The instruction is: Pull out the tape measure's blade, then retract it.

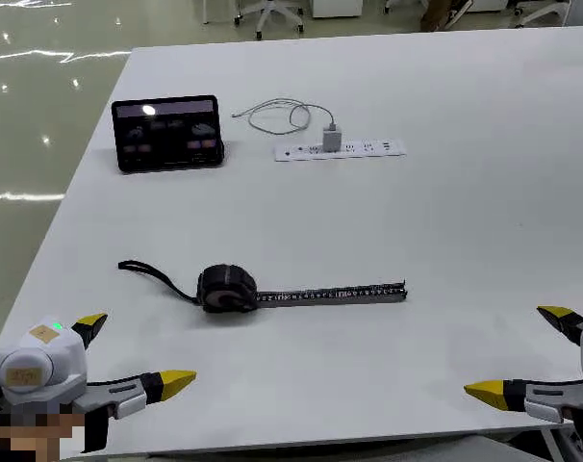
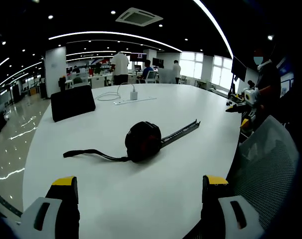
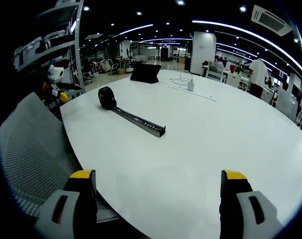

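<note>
A black tape measure (image 1: 226, 288) lies on the white table (image 1: 368, 212), with its blade (image 1: 330, 293) drawn out to the right and a black wrist strap (image 1: 155, 275) trailing to the left. The same tape measure (image 2: 143, 141) sits ahead of my left gripper (image 2: 140, 183), and the tape measure (image 3: 107, 97) with its blade (image 3: 140, 122) lies far ahead of my right gripper (image 3: 158, 178). My left gripper (image 1: 138, 351) is open at the near left edge. My right gripper (image 1: 524, 351) is open at the near right edge. Both hold nothing.
A black tablet (image 1: 167, 132) stands at the back left. A white power strip (image 1: 340, 149) with a charger and coiled cable (image 1: 277, 115) lies behind the tape. A grey mesh chair (image 3: 31, 154) sits at the table's near side. People stand in the far background.
</note>
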The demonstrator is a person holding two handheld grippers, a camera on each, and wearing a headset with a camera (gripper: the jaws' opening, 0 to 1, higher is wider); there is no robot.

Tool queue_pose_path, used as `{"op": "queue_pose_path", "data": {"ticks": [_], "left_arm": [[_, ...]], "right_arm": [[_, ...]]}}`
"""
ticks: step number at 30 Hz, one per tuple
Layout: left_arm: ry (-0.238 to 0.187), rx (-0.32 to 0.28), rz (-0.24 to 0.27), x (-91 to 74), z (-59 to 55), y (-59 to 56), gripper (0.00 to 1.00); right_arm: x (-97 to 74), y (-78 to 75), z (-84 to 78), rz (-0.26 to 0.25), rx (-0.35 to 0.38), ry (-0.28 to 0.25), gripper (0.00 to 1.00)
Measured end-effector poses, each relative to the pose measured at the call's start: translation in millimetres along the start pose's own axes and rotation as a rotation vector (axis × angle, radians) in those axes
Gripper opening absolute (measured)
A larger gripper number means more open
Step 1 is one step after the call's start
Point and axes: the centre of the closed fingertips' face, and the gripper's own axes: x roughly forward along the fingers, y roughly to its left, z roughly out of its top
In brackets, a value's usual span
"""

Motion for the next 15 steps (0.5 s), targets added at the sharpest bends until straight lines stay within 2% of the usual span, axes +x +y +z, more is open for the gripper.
{"op": "queue_pose_path", "data": {"ticks": [6, 15], "left_arm": [[0.000, 0.006, -0.001, -2.3, 7.2, 0.1, 1.00], [0.017, 0.028, -0.002, 2.2, 10.6, 0.7, 1.00]], "right_arm": [[-6.1, 2.3, -3.3, 0.005, -0.005, -0.006, 1.00], [-7.3, 3.4, -6.1, 0.000, -0.019, -0.010, 1.00]]}}
